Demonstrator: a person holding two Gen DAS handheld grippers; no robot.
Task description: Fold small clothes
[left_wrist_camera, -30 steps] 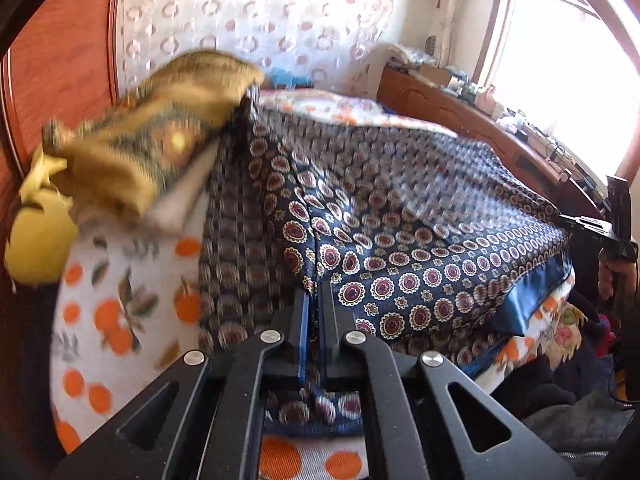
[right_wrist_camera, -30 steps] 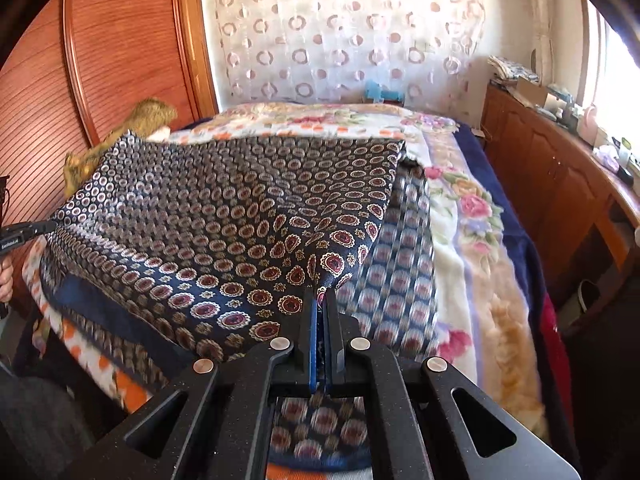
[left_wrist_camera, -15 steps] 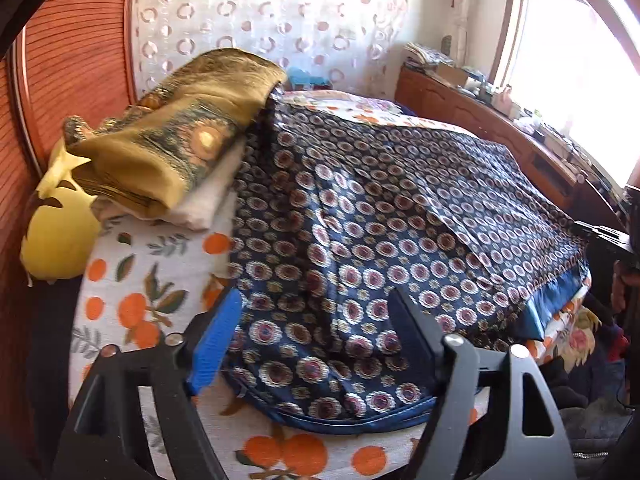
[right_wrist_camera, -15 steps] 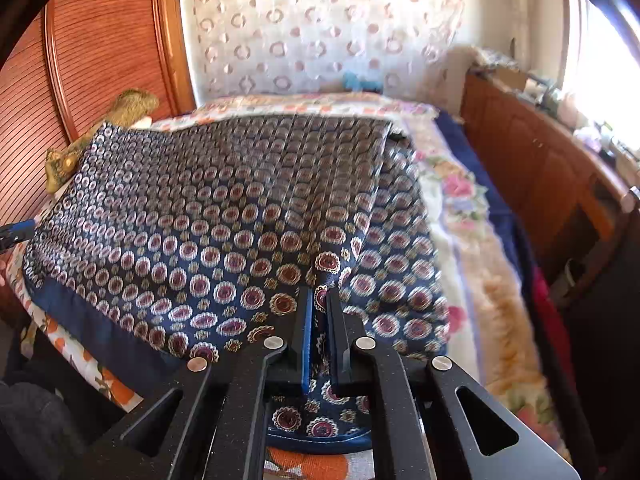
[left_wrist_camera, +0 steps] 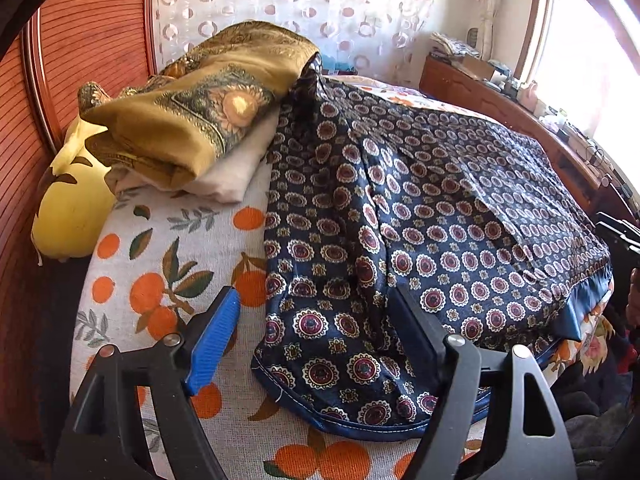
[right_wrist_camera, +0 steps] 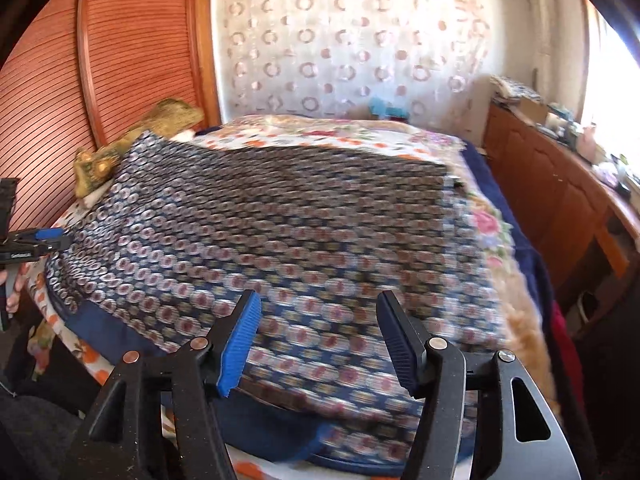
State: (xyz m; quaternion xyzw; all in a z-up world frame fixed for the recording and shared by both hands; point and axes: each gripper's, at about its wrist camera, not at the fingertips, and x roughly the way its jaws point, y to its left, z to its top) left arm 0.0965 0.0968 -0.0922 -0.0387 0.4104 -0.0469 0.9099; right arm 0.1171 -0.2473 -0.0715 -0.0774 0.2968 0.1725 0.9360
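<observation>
A navy cloth with a round medallion print [left_wrist_camera: 420, 216] lies folded over on the bed; it also shows, blurred, in the right wrist view [right_wrist_camera: 280, 240]. My left gripper [left_wrist_camera: 316, 332] is open and empty, just above the cloth's near left corner. My right gripper [right_wrist_camera: 318, 336] is open and empty above the cloth's near edge on the other side. The left gripper also shows at the left edge of the right wrist view [right_wrist_camera: 36, 240].
A folded gold patterned cloth [left_wrist_camera: 192, 108] on a white one and a yellow pillow [left_wrist_camera: 68, 212] lie by the wooden headboard [left_wrist_camera: 80, 40]. The bedsheet has an orange-fruit print [left_wrist_camera: 160, 272]. A wooden dresser [right_wrist_camera: 560, 200] runs along the right under the window.
Both grippers held the cloth's near corners a second ago. The left opened first, then the right, and the cloth now lies flat on the bed. Both have drawn back slightly.
</observation>
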